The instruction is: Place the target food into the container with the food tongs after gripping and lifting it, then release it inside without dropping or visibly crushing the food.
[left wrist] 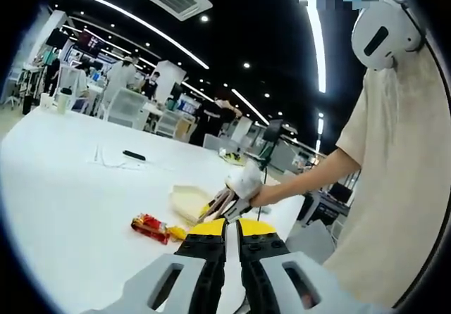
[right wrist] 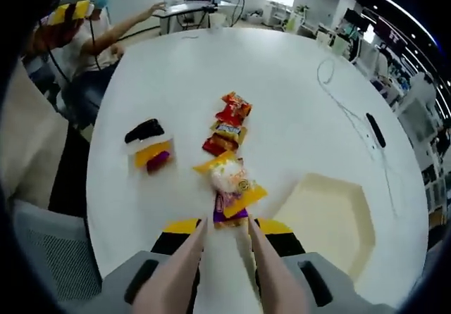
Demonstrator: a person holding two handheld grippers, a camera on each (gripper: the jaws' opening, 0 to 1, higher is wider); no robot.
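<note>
On the round white table (right wrist: 296, 110) we see a shallow cream container (right wrist: 331, 215) with angled sides, sitting just right of a row of crinkly snack packets (right wrist: 229, 127) in red, orange and yellow. Left of that row lie a black object (right wrist: 144, 130) and a yellow-and-purple packet (right wrist: 153, 155), apart from the rest. A thin cable (right wrist: 345, 110) and a dark remote-like bar (right wrist: 375, 129) sit farther right. Our right gripper (right wrist: 227, 238) holds the pale food tongs (right wrist: 229, 258); tong tips are spread, flanking a purple-yellow packet (right wrist: 236, 205) beside a white wrapped ball (right wrist: 229, 175); contact unclear. Left gripper (left wrist: 232, 231) has its jaws closed on nothing, raised over the table.
</note>
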